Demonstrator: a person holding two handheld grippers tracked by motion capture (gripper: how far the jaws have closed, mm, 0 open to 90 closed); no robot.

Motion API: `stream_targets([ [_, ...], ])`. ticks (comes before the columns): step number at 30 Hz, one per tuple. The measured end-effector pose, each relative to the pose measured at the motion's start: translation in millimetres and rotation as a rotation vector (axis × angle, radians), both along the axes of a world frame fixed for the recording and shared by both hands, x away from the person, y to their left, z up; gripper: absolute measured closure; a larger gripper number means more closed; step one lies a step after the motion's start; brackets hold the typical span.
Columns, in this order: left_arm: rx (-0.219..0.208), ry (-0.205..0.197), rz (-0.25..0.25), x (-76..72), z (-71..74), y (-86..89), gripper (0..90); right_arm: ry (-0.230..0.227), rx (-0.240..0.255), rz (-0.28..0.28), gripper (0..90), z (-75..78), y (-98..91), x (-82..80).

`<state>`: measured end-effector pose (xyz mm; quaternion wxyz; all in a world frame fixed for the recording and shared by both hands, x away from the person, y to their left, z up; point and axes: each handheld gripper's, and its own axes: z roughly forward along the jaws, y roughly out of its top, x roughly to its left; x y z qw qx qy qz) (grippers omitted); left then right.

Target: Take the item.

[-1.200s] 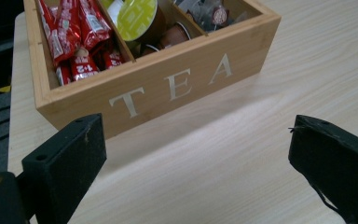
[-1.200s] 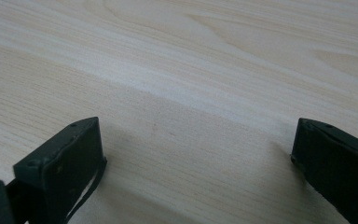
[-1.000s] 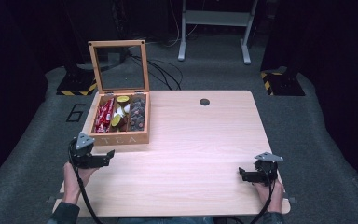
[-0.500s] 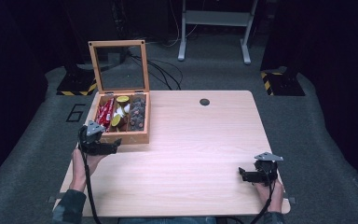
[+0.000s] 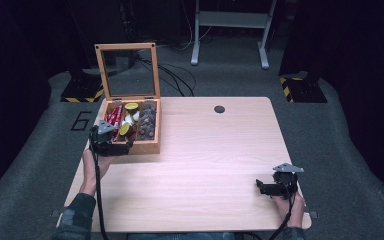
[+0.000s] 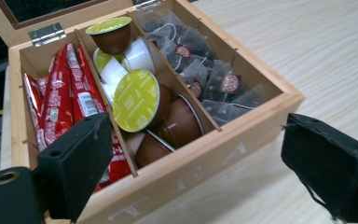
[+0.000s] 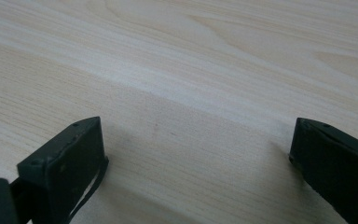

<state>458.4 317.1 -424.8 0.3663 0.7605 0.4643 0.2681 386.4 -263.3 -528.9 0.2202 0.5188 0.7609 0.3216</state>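
Inside the wooden box [image 6: 242, 135], red sachets [image 6: 63, 100], coffee capsules [image 6: 137, 100] and tea bags [image 6: 214, 81] are sitting; your left gripper [image 6: 193, 175] is closing slightly, jaws wide and empty, your right gripper [image 7: 193, 172] gaping.

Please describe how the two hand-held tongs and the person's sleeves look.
Both tongs, left and right, are black, with two blocky matte jaws. Each carries a grey three-cornered plate on top and trails a black cable. The left sleeve looks dark and checked.
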Motion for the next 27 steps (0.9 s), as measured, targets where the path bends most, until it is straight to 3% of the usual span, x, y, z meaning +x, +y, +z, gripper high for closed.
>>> stream_targets([
  [15,-0.004,0.017,0.029,32.2,-4.0,-0.4,14.6,-0.001,0.001,0.002,2.7,0.0,0.0,0.0],
  [17,0.019,0.009,0.034,36.1,-4.1,-1.6,15.0,-0.001,0.000,0.002,2.6,0.0,0.0,0.0],
  [25,0.045,0.023,0.063,52.3,-7.2,-2.7,19.3,-0.001,0.001,0.002,2.7,0.0,0.0,0.0],
  [27,0.071,0.026,0.062,55.5,-8.3,-3.8,20.1,-0.001,0.001,0.002,2.7,0.0,0.0,0.0],
])
